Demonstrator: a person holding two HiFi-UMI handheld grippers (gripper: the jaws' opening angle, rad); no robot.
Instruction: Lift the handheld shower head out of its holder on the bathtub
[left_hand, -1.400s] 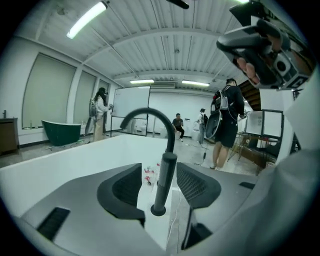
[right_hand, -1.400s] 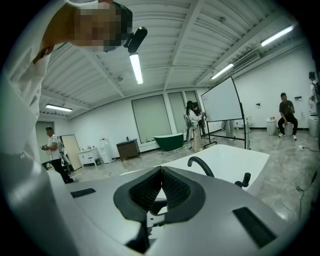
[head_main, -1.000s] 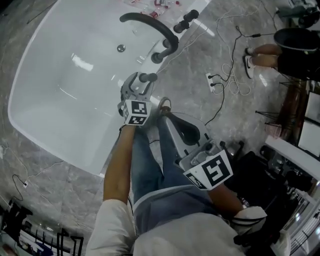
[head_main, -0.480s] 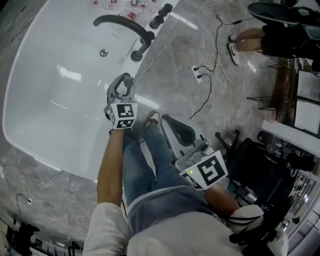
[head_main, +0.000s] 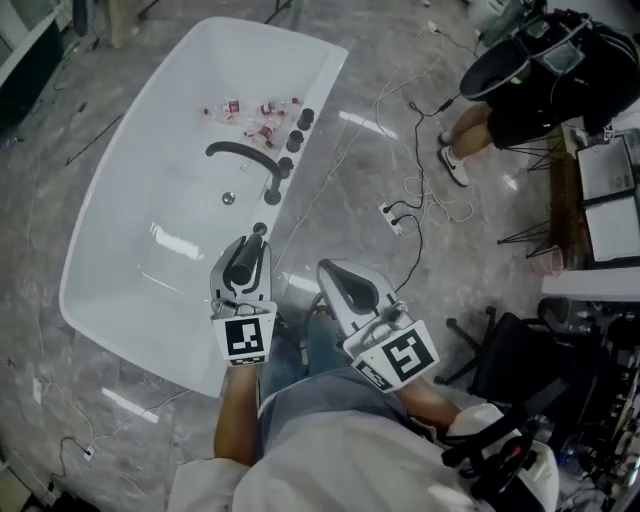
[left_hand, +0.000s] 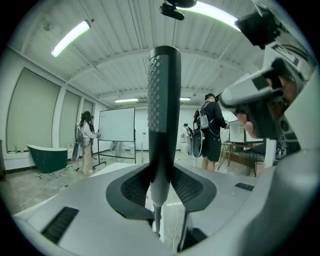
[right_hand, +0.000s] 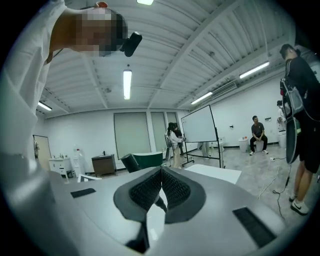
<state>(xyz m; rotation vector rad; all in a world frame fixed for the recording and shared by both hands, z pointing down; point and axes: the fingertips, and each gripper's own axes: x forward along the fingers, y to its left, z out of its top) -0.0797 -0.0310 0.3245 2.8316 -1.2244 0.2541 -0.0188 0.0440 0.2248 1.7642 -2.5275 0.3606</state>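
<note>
The handheld shower head (left_hand: 162, 100) is a dark grey, dimpled stick with a thin hose hanging under it. It stands upright between the pads of my left gripper (left_hand: 161, 185), which is shut on it. From the head view, the shower head (head_main: 243, 258) sits in the left gripper (head_main: 242, 275), raised above the near rim of the white bathtub (head_main: 120, 300). A small dark holder (head_main: 260, 229) is on the rim just beyond it. My right gripper (head_main: 345, 285) hangs beside the left one over the floor. The right gripper (right_hand: 161, 187) is shut on nothing.
A black arched faucet (head_main: 245, 155) and two black knobs (head_main: 300, 120) sit on the tub's right rim, with small bottles (head_main: 250, 112) near them. Cables and a power strip (head_main: 398, 218) lie on the marble floor. A person (head_main: 520, 90) stands at the far right, near a black chair (head_main: 510, 360).
The left gripper closed on the shower head at the tub rim and rose with it. The right gripper rose too, and the head view now looks down from higher up.
</note>
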